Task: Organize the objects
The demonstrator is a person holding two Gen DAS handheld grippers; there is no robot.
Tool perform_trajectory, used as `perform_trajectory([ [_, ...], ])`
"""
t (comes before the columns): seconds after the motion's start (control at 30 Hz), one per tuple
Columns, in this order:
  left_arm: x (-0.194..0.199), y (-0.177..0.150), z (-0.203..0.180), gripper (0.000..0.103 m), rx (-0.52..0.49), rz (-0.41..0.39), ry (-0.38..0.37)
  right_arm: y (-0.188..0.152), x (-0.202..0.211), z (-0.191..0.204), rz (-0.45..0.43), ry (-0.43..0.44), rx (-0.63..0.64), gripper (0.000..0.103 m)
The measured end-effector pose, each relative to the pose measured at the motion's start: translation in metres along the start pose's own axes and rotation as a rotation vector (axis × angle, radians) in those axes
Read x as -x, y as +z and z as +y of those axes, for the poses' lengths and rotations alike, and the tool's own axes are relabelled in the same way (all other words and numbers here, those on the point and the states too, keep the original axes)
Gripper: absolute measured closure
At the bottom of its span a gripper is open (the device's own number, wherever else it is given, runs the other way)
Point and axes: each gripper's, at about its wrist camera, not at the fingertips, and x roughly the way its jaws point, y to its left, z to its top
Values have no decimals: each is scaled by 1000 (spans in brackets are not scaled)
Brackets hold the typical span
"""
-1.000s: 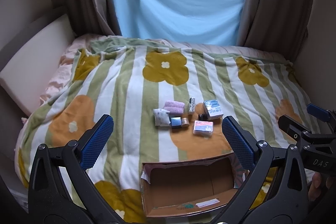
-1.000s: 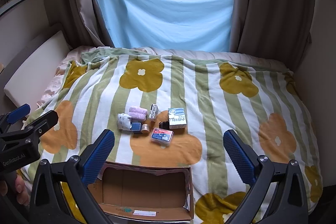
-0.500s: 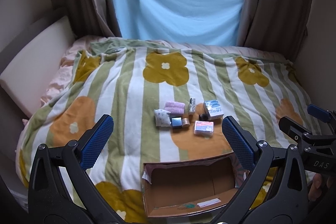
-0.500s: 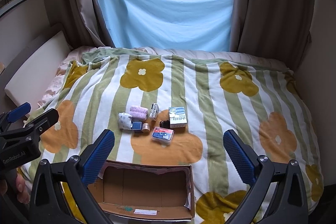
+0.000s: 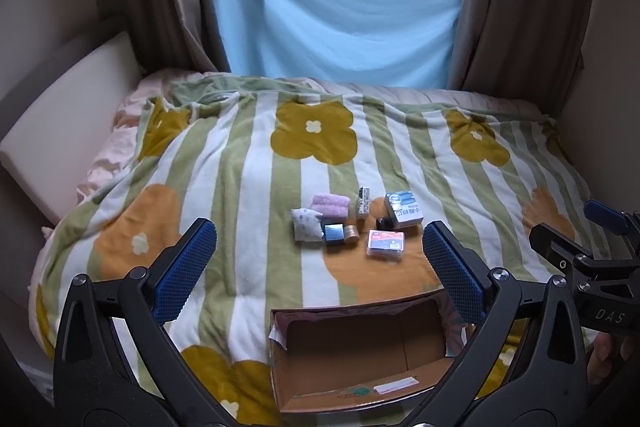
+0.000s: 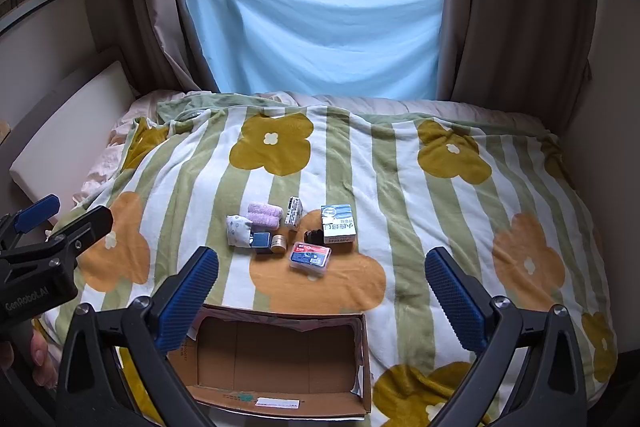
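Small items lie clustered mid-bed: a pink rolled cloth (image 5: 330,205), a white patterned pouch (image 5: 307,229), a dark blue cube (image 5: 334,234), a gold jar (image 5: 351,234), a slim white box (image 5: 363,202), a blue-white box (image 5: 403,209), a dark bottle (image 5: 385,223) and a red-blue card case (image 5: 385,244). An open cardboard box (image 5: 360,351) sits in front, also in the right wrist view (image 6: 276,355). My left gripper (image 5: 320,267) and right gripper (image 6: 322,291) are open and empty, held above the box, short of the items.
A striped flower blanket (image 5: 248,187) covers the bed. A white cushion (image 5: 60,131) lines the left wall. A blue sheet (image 5: 332,15) and brown curtains hang at the back. A wall runs along the right. Each gripper shows in the other's view.
Both views have shifted slightly; the items sit a little lower in frame. Nothing was grasped or moved.
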Motion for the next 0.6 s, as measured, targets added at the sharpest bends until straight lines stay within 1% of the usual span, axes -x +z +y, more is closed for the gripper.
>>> perform_trajectory([
  [0.6, 3, 1, 0, 1, -6, -4, -4, 0, 6, 1, -6, 6, -11, 0],
])
